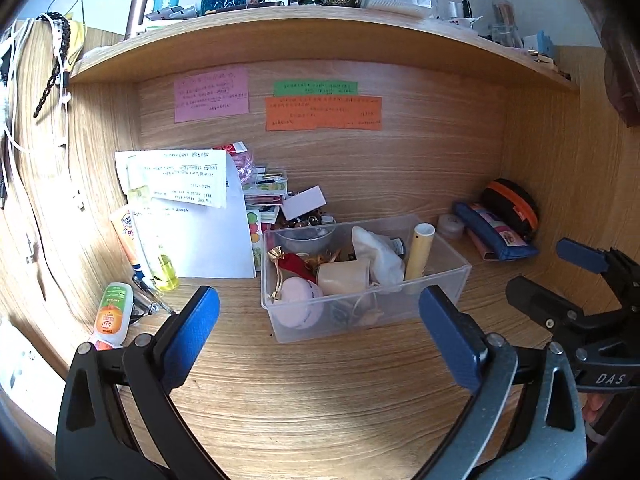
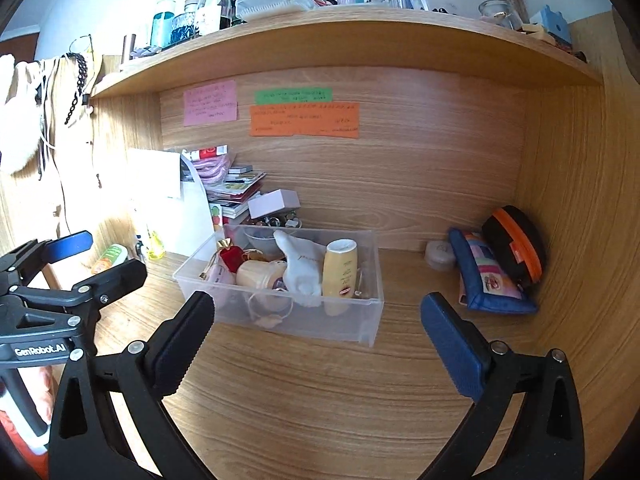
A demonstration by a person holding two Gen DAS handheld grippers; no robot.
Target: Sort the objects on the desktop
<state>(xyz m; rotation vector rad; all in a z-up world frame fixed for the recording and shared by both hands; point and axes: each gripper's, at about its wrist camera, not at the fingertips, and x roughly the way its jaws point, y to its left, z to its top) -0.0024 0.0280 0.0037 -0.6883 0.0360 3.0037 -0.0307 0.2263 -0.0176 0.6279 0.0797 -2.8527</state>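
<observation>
A clear plastic bin [image 1: 456,276] stands mid-desk, also in the right wrist view [image 2: 320,324]. It holds a yellow bottle [image 2: 340,268], a white cloth [image 2: 302,264], a cream roll [image 1: 344,276], a pink round case [image 1: 300,304] and a red pouch [image 1: 292,262]. My left gripper [image 1: 318,304] is open in front of the bin, nothing between its fingers. My right gripper [image 2: 316,302] is open too, empty, a little short of the bin. Each gripper shows at the edge of the other's view: the right gripper [image 1: 548,270] and the left gripper [image 2: 104,256].
A blue pencil pouch [image 2: 488,276], a black-and-orange case [image 2: 516,244] and a small round jar [image 2: 440,254] sit at the back right corner. Papers [image 1: 200,216], an orange-labelled tube [image 1: 114,312] and a yellow bottle [image 1: 166,272] crowd the left. A loaded shelf [image 1: 320,32] hangs overhead.
</observation>
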